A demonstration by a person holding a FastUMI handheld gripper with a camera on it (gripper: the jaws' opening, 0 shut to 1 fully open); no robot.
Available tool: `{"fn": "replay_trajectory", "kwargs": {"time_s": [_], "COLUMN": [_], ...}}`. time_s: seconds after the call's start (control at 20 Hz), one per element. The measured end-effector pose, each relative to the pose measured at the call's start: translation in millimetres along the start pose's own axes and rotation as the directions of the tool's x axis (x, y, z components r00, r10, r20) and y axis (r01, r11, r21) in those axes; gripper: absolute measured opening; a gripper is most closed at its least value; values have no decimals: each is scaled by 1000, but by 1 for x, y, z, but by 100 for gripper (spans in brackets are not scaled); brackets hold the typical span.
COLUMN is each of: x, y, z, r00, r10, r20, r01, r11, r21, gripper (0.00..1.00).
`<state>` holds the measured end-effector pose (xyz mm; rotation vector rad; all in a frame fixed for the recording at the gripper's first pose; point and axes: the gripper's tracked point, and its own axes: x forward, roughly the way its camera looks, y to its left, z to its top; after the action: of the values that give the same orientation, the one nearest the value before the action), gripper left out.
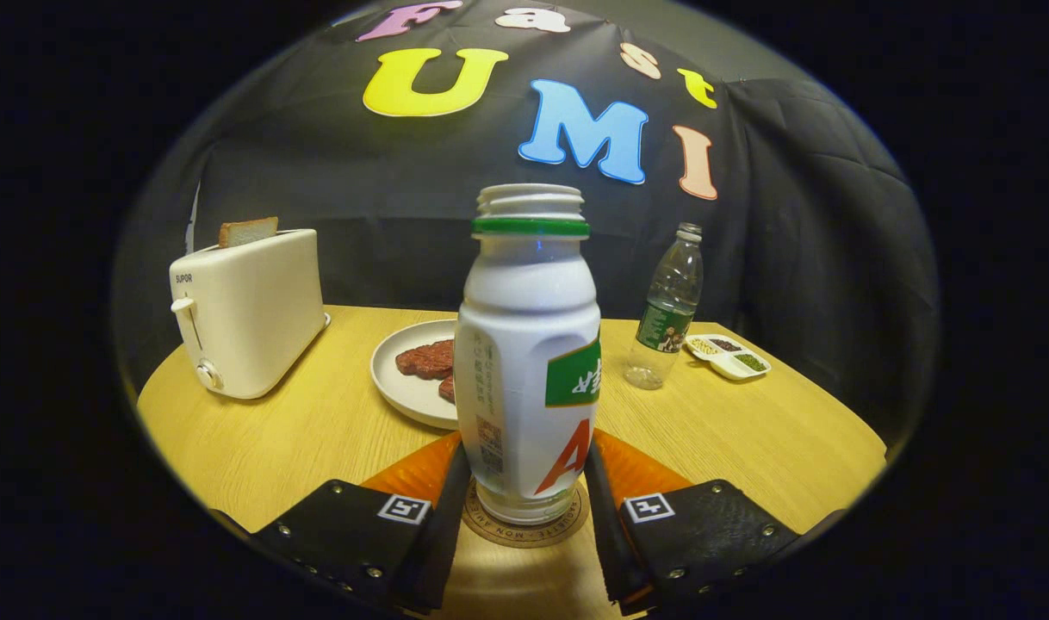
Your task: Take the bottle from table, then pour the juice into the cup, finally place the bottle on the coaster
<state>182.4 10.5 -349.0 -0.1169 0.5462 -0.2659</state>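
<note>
White plastic with a green neck ring and no cap: that is the bottle (528,362) you have between the fingers (529,508), standing upright with its base on the round coaster (524,527). The coaster's rim shows as a brown arc in front of the bottle's foot. Your two fingers flank the lower body of the bottle, one on each side, set about as wide as the bottle itself; they look to be touching its sides, but you cannot tell from this angle whether both truly press on it.

Beyond the bottle, a pale plate (408,379) with dark reddish pieces of food (427,359) lies on the wooden worktop (318,430), partly hidden behind the bottle's left flank, so room on that side is tight close in. Farther left, near the worktop's rounded edge, a cream toaster (247,314) stands with a slice of bread (248,231) poking from its slot. Between toaster and plate you have a strip of bare wood.

To the right and beyond, a clear water bottle (667,310) with a green label stands upright, and just beside it, nearer the far right edge, sits a small white divided dish (729,355) holding grains or seeds in separate compartments. The widest bare stretch of worktop lies on the right, between your right finger and those two things, running out to the curved edge. The left front also has bare wood up to the edge.
</note>
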Motion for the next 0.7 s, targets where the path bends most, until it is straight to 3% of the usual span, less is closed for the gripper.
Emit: {"fn": "replay_trajectory", "kwargs": {"time_s": [0.7], "x": [-6], "y": [-5], "z": [-2], "r00": [1000], "r10": [-4], "r20": [-9], "r01": [4], "r11": [998], "r21": [59], "gripper": [78]}}
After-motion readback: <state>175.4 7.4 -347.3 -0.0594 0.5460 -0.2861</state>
